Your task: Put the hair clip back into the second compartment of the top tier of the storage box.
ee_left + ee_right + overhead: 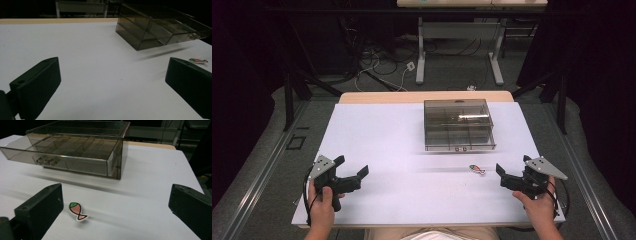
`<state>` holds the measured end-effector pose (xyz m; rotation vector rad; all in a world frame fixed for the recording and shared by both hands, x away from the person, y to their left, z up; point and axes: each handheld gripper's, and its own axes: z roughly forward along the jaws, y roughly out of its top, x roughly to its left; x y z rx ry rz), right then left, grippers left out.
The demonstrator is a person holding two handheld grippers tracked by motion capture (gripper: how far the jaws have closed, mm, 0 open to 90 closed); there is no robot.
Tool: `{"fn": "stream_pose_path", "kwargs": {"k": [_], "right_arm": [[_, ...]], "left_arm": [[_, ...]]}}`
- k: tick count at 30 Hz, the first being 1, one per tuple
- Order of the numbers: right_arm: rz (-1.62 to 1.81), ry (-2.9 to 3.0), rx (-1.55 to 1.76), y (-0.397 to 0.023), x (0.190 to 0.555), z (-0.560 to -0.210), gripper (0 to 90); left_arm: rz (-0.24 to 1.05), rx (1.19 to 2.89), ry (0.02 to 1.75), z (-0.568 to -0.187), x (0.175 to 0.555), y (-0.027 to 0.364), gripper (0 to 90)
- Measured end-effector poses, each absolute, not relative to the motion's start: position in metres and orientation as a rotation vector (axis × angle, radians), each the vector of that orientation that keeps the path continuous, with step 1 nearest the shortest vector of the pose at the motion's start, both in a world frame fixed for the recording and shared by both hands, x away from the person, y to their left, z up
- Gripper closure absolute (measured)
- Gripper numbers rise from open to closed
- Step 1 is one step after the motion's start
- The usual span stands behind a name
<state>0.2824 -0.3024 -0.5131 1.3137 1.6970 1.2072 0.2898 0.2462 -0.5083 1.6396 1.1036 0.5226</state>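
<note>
A: Both grippers idle?
B: Yes. Left gripper (353, 170) sits near the near-left edge of the white table (377, 135), jaws spread, nothing between them. Right gripper (502, 176) near the near-right edge, jaws likewise spread and empty.
A: Objects?
B: Smoky clear drawer box (458, 124) toward the far edge, its top drawer pulled partly out, seemingly empty, though glare obscures it. Fish sticker (477, 169) lies flat, just left of the right gripper. Wide bare surface centre-left.
</note>
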Motion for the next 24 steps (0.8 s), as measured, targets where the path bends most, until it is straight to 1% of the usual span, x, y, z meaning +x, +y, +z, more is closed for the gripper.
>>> {"fn": "stream_pose_path", "kwargs": {"k": [5,10,13,15,16,24], "right_arm": [[1.226,1.721,1.313,-0.297,0.283,-0.513,0.4],[1.204,1.770,1.328,-0.290,0.285,-0.511,7.3],[1.184,1.820,1.322,-0.285,0.288,-0.511,8.8],[1.170,1.850,1.306,-0.282,0.289,-0.511,14.2],[1.166,1.873,1.308,-0.281,0.290,-0.510,14.9],[1.156,1.962,1.270,-0.272,0.298,-0.505,16.0]], "left_arm": [[0.519,1.640,1.112,-0.509,0.290,0.247,0.3],[0.524,1.634,1.127,-0.509,0.289,0.247,0.4],[0.529,1.635,1.129,-0.509,0.288,0.248,0.3],[0.531,1.635,1.131,-0.510,0.288,0.247,0.3],[0.531,1.635,1.132,-0.510,0.288,0.247,0.3],[0.534,1.646,1.125,-0.510,0.288,0.247,0.3]]}}
